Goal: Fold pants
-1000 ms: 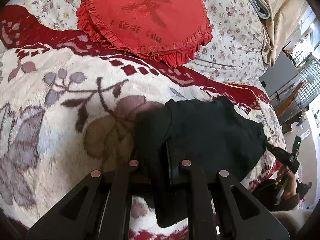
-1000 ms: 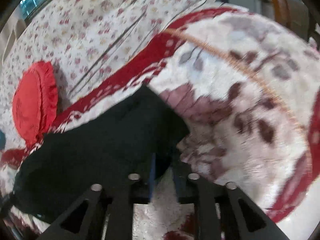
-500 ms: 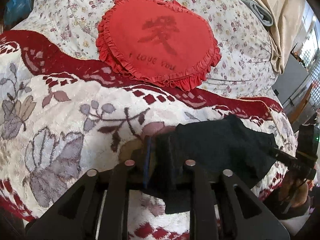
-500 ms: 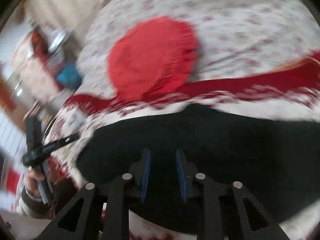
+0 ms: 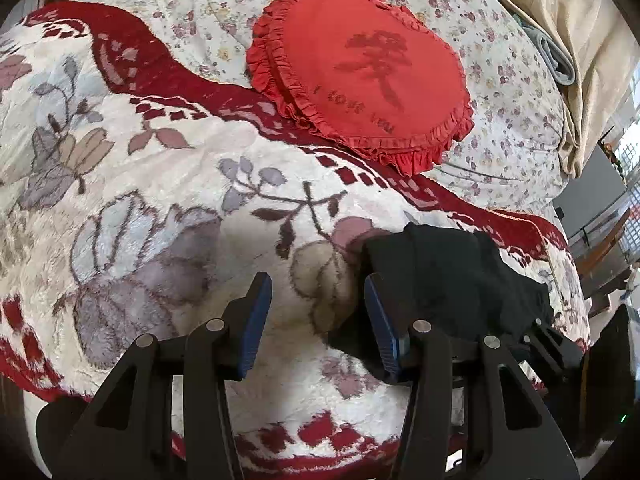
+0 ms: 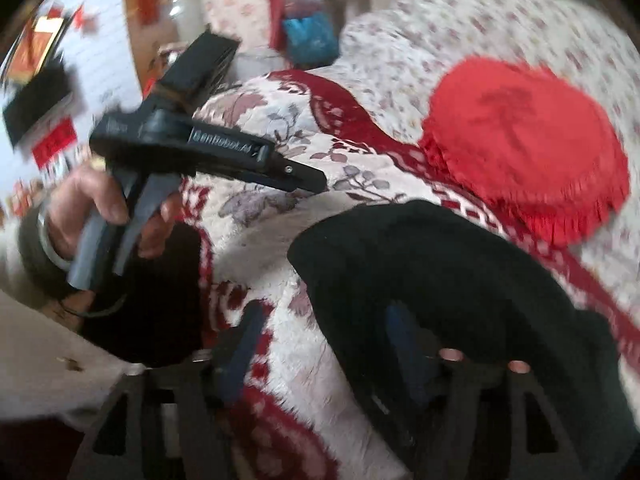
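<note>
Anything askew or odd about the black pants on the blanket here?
Slightly. The black pants lie in a rumpled, uneven bundle on the floral blanket, edges not squared. Both the left gripper and right gripper are opening, gripping nothing.

A bed (image 5: 520,92) with a cream, small-flowered cover carries a plush white blanket (image 5: 168,184) with grey flowers and a dark red border, spread across its near part. Black folded pants (image 5: 452,276) lie on the blanket near its right edge. A red frilled heart cushion (image 5: 360,76) rests on the flowered cover, its lower edge overlapping the blanket's red border.
</note>
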`<state>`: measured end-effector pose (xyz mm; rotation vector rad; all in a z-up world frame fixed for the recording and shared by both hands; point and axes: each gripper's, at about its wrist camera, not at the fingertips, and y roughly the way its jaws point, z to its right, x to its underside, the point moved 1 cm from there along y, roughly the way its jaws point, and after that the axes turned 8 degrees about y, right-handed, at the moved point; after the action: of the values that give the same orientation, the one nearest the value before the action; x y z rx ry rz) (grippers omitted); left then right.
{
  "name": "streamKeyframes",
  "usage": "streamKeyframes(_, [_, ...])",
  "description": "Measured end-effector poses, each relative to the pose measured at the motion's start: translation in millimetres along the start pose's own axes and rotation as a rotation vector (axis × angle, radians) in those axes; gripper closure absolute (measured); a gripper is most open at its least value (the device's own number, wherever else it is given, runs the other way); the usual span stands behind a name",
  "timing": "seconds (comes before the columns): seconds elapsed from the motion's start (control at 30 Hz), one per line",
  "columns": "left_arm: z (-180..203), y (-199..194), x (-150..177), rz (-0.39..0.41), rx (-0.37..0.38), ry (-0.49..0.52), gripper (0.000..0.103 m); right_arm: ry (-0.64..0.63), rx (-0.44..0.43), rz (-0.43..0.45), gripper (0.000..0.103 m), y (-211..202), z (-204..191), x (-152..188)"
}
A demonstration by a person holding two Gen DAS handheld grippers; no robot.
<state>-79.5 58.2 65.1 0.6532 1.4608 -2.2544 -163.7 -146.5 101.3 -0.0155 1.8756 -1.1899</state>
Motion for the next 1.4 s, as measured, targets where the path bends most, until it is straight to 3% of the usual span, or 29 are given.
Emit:
streamKeyframes(0.13, [-3.3,1.6,3.2,-0.012,0.006,-0.001,0.055,-0.076,0.124,0.005,0.037,26.3,-1.6,-5.8])
streamKeyframes(0.2, [-5.0,1.9,4.2,-0.018,0.007,0.002,0.055,-0.043,0.117,-0.035,0.077,38.1,10.8,-11.1])
streamKeyframes(0.3, [-4.0,-2.8,4.8,-0.009,0.024,0.027,0.055,0.151,-0.017,0.024,0.093,18.4,46.6,-29.0])
streamKeyframes(0.4, [2.3,-6.4,4.9,-0.005,0.079,0.066,0.052,0.267,-0.050,0.113,0.094,-8.5,84.6,-49.2])
streamKeyframes(0.5, [16.5,-5.3,4.1,0.001,0.171,0.103,0.035,0.344,-0.027,0.185,0.094,-25.5,119.5,-68.1])
streamKeyframes(0.6, [36.4,0.7,3.7,-0.017,0.226,0.167,0.034,0.376,-0.017,0.211,0.094,-31.5,138.8,-81.8])
streamKeyframes(0.73, [67.4,17.8,6.0,-0.058,0.184,0.341,0.032,0.378,-0.023,0.232,0.094,-35.6,143.5,-92.1])
streamKeyframes(0.83, [76.9,40.8,0.2,-0.098,0.141,0.392,0.032,0.366,-0.024,0.256,0.094,-41.2,139.7,-96.9])
streamKeyframes(0.93, [80.1,64.4,-11.8,-0.116,0.165,0.373,0.032,0.376,-0.034,0.277,0.094,-47.0,140.7,-98.8])
streamKeyframes(1.1, [66.1,90.4,-38.4,-0.101,0.034,0.277,0.032,0.396,-0.059,0.304,0.094,-60.1,140.0,-96.2])
streamKeyframes(1.17, [47.3,87.1,-44.4,-0.086,0.042,0.200,0.032,0.403,-0.079,0.308,0.094,-66.1,137.4,-91.0])
streamKeyframes(1.3, [24.6,84.1,-37.9,-0.096,0.020,0.170,0.032,0.391,-0.134,0.259,0.094,-62.9,121.6,-73.8])
streamKeyframes(1.4, [15.2,83.9,-27.5,-0.115,-0.010,0.152,0.032,0.393,-0.197,0.173,0.094,-36.7,102.6,-55.4])
